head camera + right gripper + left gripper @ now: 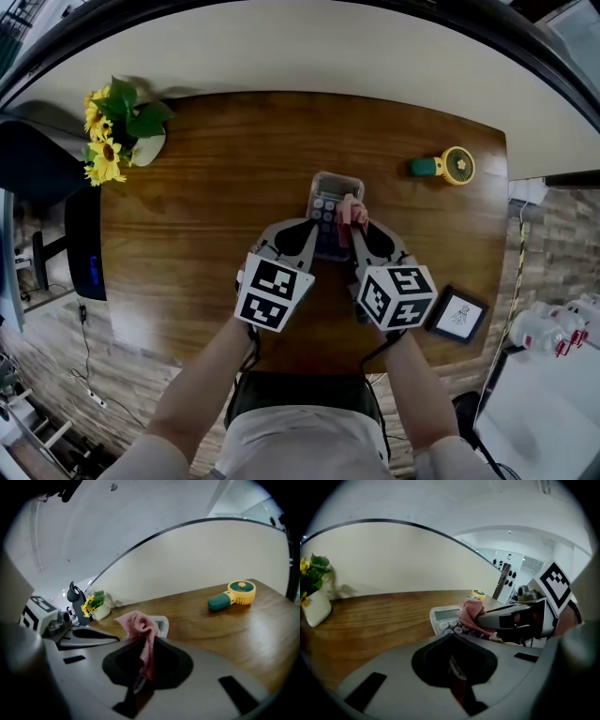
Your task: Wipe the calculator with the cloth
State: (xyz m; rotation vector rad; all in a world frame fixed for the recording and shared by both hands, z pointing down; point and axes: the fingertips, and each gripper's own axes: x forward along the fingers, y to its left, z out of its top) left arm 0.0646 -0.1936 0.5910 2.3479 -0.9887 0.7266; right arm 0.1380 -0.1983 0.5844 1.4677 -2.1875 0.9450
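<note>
From the head camera, you see the calculator (328, 201) lying mid-table (206, 216), with both grippers' tips at its near end. The pink cloth (353, 210) sits on its right half. In your left gripper view, the left gripper (451, 638) has its jaws together on nothing, and the calculator lies just beyond them. In your right gripper view, the right gripper (141, 641) pinches the cloth, which bunches up above the tips and in front of the calculator.

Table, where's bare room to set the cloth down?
Widest bare wood: between the flower pot and the calculator. A smaller patch: between calculator and fan. Crowded centrally, where the right gripper holds the cloth at the calculator.
</note>
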